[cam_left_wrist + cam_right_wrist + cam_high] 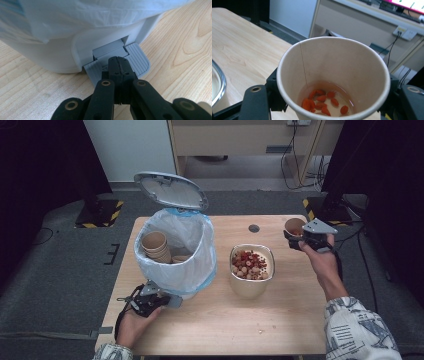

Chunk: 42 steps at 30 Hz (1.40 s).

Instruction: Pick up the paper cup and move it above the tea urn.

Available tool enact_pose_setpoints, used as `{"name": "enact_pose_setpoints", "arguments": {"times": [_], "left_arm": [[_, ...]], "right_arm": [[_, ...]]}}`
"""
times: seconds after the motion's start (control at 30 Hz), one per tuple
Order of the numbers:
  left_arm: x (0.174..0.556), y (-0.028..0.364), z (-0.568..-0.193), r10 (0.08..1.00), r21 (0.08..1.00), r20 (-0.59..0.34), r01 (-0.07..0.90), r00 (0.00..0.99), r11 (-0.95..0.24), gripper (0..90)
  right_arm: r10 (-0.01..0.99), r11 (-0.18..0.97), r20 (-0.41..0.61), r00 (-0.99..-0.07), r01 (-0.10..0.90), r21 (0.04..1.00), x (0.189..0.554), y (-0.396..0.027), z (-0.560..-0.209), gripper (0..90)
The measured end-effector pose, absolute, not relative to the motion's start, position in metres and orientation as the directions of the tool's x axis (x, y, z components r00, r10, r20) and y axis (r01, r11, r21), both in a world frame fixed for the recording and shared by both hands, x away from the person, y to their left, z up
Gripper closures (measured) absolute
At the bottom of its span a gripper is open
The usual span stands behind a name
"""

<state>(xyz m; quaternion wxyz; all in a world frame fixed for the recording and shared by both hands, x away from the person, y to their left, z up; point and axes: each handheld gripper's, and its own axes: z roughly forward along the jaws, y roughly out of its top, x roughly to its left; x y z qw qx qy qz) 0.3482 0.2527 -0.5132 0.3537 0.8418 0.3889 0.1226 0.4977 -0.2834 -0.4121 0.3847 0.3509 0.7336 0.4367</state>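
Left gripper [119, 65]: jaws fully closed, empty, tips pressing the bin's grey pedal [136, 58]; bin [176, 251] lid is up. Right gripper [300, 238]: jaws clamped on a paper cup [332, 75] with red berries in liquid, at the table's far right, beyond the bowl [251, 281].

High view: above, facing forward-down on worktop [280, 320] | left gripper view: close on bin pedal [140, 60] | right gripper view: close into paper cup [332, 67], shared with high view [294, 226]
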Motion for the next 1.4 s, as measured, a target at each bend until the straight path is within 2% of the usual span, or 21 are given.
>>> {"name": "enact_pose_setpoints", "arguments": {"times": [0.67, 1.4], "left_arm": [[0.348, 0.253, -0.513, 0.741, 0.691, -0.070, 0.568, 0.668, -0.446, 90.0], [0.348, 0.253, -0.513, 0.740, 0.691, -0.071, 0.568, 0.669, -0.447, 90.0]], "right_arm": [[0.776, 0.466, -0.388, -0.497, 0.037, 0.884, 0.508, -0.258, -0.347, 29.6], [0.716, 0.489, -0.429, -0.551, -0.043, 0.871, 0.511, -0.230, -0.320, 29.3]]}}
